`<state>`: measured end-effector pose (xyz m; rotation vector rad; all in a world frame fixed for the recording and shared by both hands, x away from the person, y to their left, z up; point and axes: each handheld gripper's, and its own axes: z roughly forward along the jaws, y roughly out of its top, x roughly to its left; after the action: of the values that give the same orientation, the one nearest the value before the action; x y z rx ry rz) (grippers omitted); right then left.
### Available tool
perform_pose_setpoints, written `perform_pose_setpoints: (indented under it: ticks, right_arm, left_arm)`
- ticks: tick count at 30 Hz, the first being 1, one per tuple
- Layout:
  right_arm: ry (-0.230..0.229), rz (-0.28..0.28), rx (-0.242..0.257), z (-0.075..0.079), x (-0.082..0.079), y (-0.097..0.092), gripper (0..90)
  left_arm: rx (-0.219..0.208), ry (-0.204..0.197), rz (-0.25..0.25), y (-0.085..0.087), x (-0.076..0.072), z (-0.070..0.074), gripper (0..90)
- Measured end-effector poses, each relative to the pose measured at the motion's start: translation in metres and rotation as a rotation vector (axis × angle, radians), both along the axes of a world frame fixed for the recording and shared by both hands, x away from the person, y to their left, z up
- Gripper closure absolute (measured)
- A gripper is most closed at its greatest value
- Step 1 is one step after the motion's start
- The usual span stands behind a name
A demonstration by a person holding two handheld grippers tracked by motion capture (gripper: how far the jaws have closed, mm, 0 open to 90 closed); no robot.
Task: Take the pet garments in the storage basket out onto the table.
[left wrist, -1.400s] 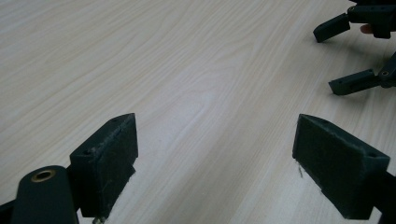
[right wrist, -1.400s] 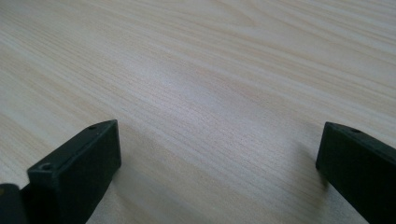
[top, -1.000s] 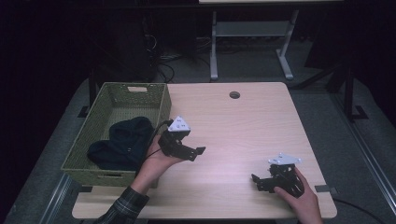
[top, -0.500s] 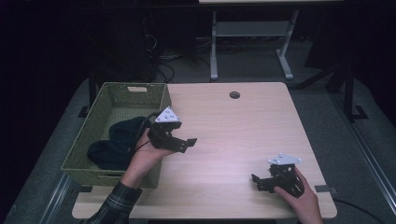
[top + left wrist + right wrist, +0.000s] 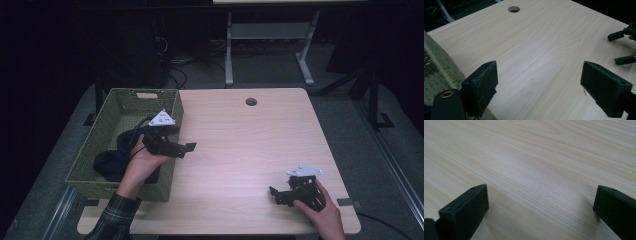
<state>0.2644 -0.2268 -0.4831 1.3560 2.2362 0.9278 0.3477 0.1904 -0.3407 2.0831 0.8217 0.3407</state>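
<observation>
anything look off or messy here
Nothing stands out. The dark cloth lies bunched inside the basket, nothing spilled on the table. The left gripper and right gripper are both open and hold nothing.

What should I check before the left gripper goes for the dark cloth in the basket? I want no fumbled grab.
1. Left gripper jaws open, nothing between them: ok.
2. Left gripper over the dark cloth: not ok, it sits at the basket wall, jaws pointing out over the table.
3. Cloth inside basket: ok.
4. Right gripper away from the basket, open: ok.
5. Cloth free of snags: cannot tell.
</observation>
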Motion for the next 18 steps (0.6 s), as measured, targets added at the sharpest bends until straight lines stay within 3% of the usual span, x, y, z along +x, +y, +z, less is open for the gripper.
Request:
perform_pose_setpoints:
  ticks: [18]
  right_arm:
    - [0.001,0.0,0.0,0.0,0.0,0.0,0.0]
  left_arm:
    - [0.007,-0.023,0.11,0.054,0.007,0.007,14.3]
